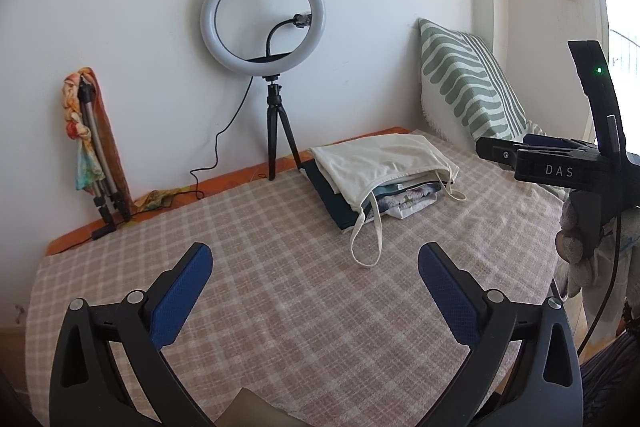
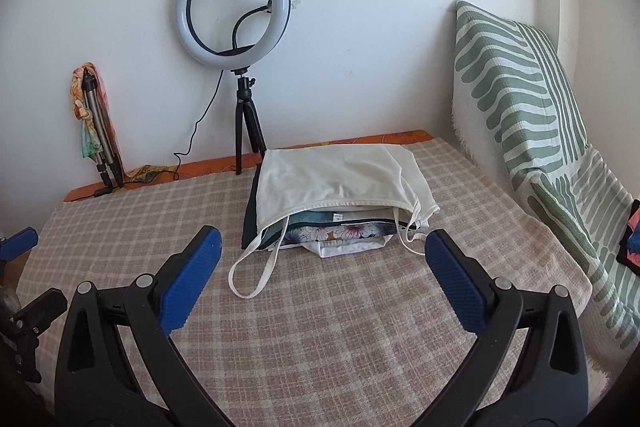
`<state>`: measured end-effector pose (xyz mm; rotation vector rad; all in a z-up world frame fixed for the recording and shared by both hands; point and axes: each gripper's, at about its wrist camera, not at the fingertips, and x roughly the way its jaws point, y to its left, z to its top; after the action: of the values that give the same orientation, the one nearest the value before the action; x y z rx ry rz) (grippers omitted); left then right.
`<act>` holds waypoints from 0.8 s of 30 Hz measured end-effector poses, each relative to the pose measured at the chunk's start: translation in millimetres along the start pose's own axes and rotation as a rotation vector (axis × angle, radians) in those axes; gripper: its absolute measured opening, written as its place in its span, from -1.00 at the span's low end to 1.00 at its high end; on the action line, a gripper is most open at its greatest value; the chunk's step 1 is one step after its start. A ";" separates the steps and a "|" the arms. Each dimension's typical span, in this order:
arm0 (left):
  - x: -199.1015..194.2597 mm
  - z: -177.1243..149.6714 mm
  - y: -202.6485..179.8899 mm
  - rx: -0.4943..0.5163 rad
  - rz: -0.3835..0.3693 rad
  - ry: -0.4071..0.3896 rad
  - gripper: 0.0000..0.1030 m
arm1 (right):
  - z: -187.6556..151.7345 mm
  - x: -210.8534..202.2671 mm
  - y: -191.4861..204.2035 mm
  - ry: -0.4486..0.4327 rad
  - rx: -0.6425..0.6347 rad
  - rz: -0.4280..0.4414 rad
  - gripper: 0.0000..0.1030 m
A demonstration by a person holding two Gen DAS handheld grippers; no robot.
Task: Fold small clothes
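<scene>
Two grippers are up in the air above the checked cloth on the table, and neither one is holding anything. The left gripper has its blue pads spread wide apart with only bare cloth between them. The right gripper is spread wide too, and it points at the pile of clothes. That pile sits near the back of the table, close to the ring light on its little black tripod. On top of the pile lies a white top with thin straps, and one strap loop hangs off the front onto the table. Under it I can see a flowery piece and something dark green, all lying flat. It looks like most pieces are already folded and stacked, and the white top seems to be the last one put on. I think this is a pause between pieces, or close to the end of the job. Next, the loose strap probably needs to be tucked in so the pile looks neat. For that, one gripper would have to come down low, close gently on the thin strap, and lift it onto the pile without pulling the white top crooked. A green striped pillow leans on the wall to the right.
</scene>
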<state>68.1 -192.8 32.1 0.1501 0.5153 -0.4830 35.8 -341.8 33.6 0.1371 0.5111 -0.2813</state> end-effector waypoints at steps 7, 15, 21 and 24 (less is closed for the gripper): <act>-1.2 -1.6 1.9 -0.006 0.003 0.003 0.99 | -1.9 0.6 2.8 0.001 -0.004 0.000 1.00; -1.8 -1.7 0.9 -0.004 -0.003 0.004 0.99 | -2.9 3.1 4.8 0.005 -0.004 0.005 1.00; -3.2 -0.9 0.4 -0.002 -0.010 0.003 0.99 | -2.2 5.4 4.4 0.003 -0.009 0.010 1.00; -3.6 -0.1 -1.1 -0.001 -0.014 0.003 0.99 | -1.5 5.8 3.8 0.005 -0.009 0.010 1.00</act>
<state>64.8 -192.4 33.8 0.1467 0.5193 -0.4958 41.0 -339.2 29.6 0.1316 0.5167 -0.2684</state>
